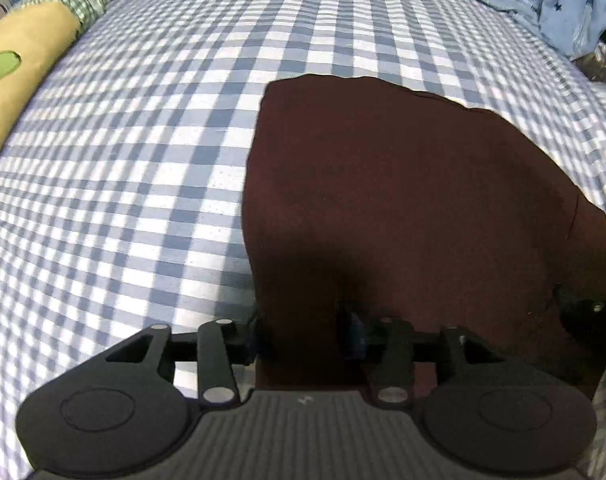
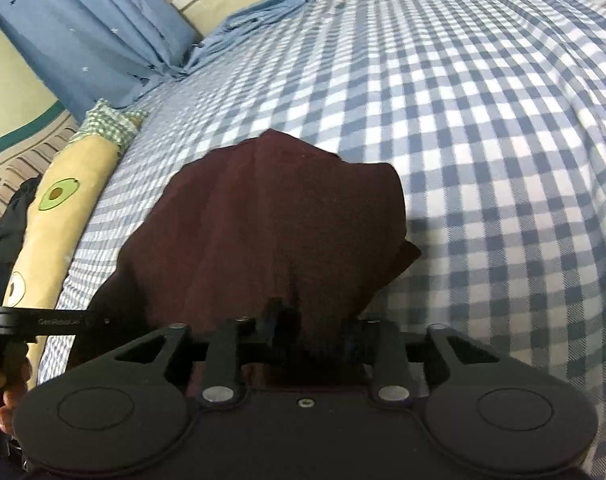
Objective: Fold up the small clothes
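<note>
A dark maroon garment (image 1: 415, 208) is spread on the checked bed (image 1: 123, 184), filling the centre and right of the left wrist frame. Its near edge is pinched in the left hand-held gripper (image 1: 303, 340), jaws closed on the cloth. In the right wrist view the same garment (image 2: 271, 232) is gripped by the right hand-held gripper (image 2: 311, 336), and it runs straight ahead from both. An avocado-print pillow (image 2: 59, 216) is seen at left.
</note>
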Demonstrator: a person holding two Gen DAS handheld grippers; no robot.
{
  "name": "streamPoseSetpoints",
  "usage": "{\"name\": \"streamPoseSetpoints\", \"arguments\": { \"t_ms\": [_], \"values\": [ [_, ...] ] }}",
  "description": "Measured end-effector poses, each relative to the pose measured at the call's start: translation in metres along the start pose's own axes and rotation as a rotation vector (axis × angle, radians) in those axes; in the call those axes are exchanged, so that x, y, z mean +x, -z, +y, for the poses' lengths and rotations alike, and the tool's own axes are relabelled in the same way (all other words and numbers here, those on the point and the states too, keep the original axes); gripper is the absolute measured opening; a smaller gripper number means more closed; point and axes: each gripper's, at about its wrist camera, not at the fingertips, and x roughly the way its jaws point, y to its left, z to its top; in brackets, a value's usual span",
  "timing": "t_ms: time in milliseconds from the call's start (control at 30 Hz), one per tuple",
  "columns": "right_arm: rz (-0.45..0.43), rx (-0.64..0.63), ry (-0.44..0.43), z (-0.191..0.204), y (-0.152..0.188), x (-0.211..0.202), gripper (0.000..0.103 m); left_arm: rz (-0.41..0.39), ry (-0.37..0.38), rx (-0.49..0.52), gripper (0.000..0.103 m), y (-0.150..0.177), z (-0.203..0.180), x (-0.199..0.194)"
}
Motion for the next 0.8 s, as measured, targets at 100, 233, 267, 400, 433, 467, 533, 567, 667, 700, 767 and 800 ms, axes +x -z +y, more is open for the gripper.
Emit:
{"name": "streamPoseSetpoints", "arguments": {
  "t_ms": [100,233,267,400,433,467,533,567,667,700,767,800],
  "values": [
    [0.007,0.019,0.017,-0.007,0.002,-0.004,0.053,0.002,-0.028,0.009,0.068,0.004,-0.003,-0.006],
    [-0.016,0.028,0.033,-0.012,0.009,-0.018,0.077,-0.017,-0.048,-0.037,0.086,0.009,-0.006,-0.018],
    [-0.023,0.028,0.036,-0.012,0.010,-0.023,0.082,-0.024,-0.051,-0.051,0.087,0.013,-0.006,-0.023],
    [-0.058,0.014,0.050,-0.011,0.018,-0.046,0.093,-0.056,-0.069,-0.088,0.095,0.019,-0.012,-0.040],
    [-0.073,0.010,0.054,-0.008,0.020,-0.052,0.096,-0.071,-0.072,-0.094,0.099,0.019,-0.016,-0.043],
    [-0.093,0.004,0.058,-0.006,0.023,-0.062,0.098,-0.089,-0.074,-0.097,0.101,0.022,-0.018,-0.048],
    [-0.128,-0.008,0.069,0.003,0.026,-0.076,0.102,-0.123,-0.071,-0.098,0.102,0.030,-0.021,-0.061],
    [-0.148,-0.014,0.078,0.007,0.028,-0.084,0.102,-0.138,-0.068,-0.096,0.102,0.035,-0.023,-0.067],
    [-0.205,-0.028,0.101,0.020,0.039,-0.107,0.102,-0.177,-0.059,-0.081,0.102,0.050,-0.025,-0.084],
    [-0.219,-0.031,0.107,0.026,0.042,-0.112,0.102,-0.187,-0.058,-0.080,0.102,0.051,-0.024,-0.086],
    [-0.251,-0.043,0.125,0.036,0.052,-0.126,0.102,-0.206,-0.046,-0.075,0.102,0.064,-0.010,-0.094],
    [-0.269,-0.047,0.137,0.042,0.058,-0.133,0.102,-0.216,-0.038,-0.073,0.102,0.070,-0.008,-0.101]
  ]
}}
